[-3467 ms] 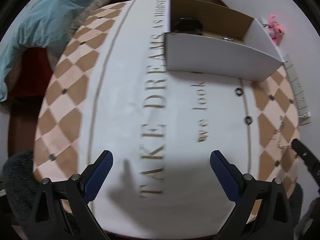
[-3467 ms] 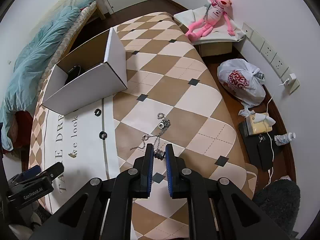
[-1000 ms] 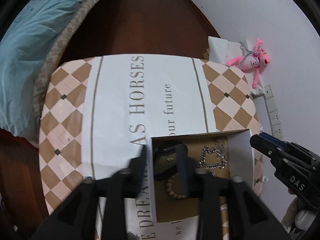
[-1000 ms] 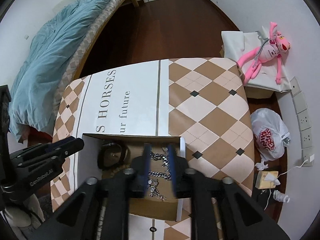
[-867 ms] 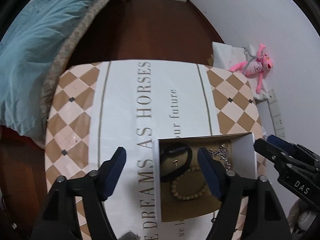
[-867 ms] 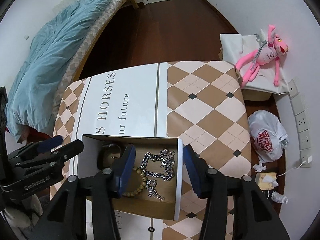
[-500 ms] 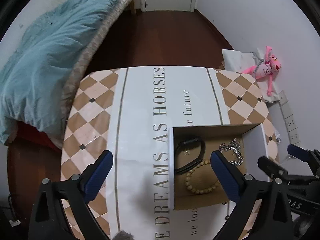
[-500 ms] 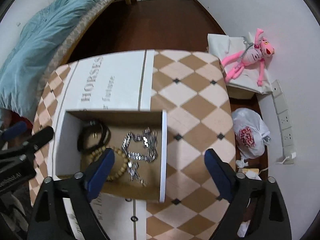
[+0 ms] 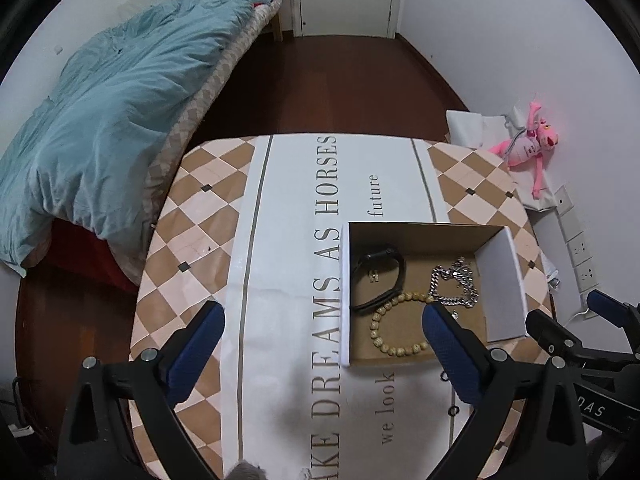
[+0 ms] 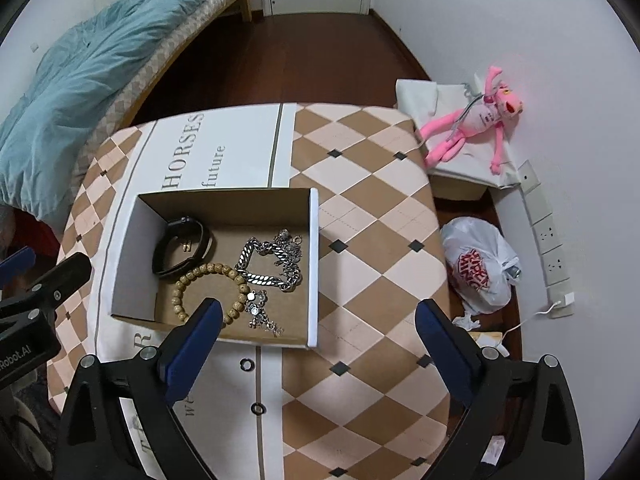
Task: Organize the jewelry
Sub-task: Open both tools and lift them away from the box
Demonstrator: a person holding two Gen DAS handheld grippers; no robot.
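Observation:
An open cardboard box (image 10: pixel 314 264) (image 9: pixel 502 288) stands on the table. In it lie a black band (image 10: pixel 182 246) (image 9: pixel 378 276), a wooden bead bracelet (image 10: pixel 210 286) (image 9: pixel 394 328), a thick silver chain (image 10: pixel 272 264) (image 9: pixel 454 284) and a small silver chain (image 10: pixel 262 314). Two small black rings (image 10: pixel 247 365) (image 10: pixel 257 409) lie on the table in front of the box. My left gripper (image 9: pixel 320 344) is open and empty, held high above the table left of the box. My right gripper (image 10: pixel 318 338) is open and empty, high above the box's near right corner.
The table (image 10: pixel 372 240) has a checkered cloth with printed words. A bed with a blue duvet (image 9: pixel 100 120) is at the left. A pink plush toy (image 10: pixel 476 120), a white plastic bag (image 10: pixel 478 266) and wall sockets (image 10: pixel 550 236) are at the right.
My right gripper opened and let the silver chain drop into the box. Both grippers opened wide and rose higher above the table.

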